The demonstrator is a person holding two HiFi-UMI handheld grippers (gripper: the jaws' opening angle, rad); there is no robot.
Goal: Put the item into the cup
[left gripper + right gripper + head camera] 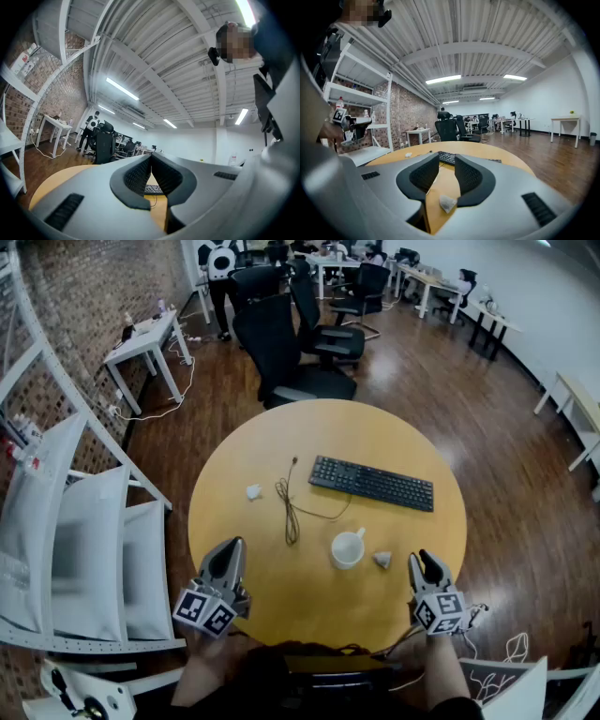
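A white cup [348, 547] stands upright on the round wooden table [281, 446], right of centre. A small pale crumpled item [382, 560] lies just right of the cup. My right gripper [424, 564] hovers at the table's near right edge, a little right of that item. Its jaws stand apart with nothing between them, and in the right gripper view the item [446, 203] lies on the table low between the jaws of the right gripper [446, 161]. My left gripper [226, 562] is at the near left edge, empty, its fingertips touching. The cup is hidden in both gripper views.
A black keyboard [371, 483] lies beyond the cup, with a dark cable [289, 507] curling to its left. A second white crumpled piece [254, 491] sits at the table's left. Black office chairs [281, 352] stand behind the table and white shelving [84, 549] stands to the left.
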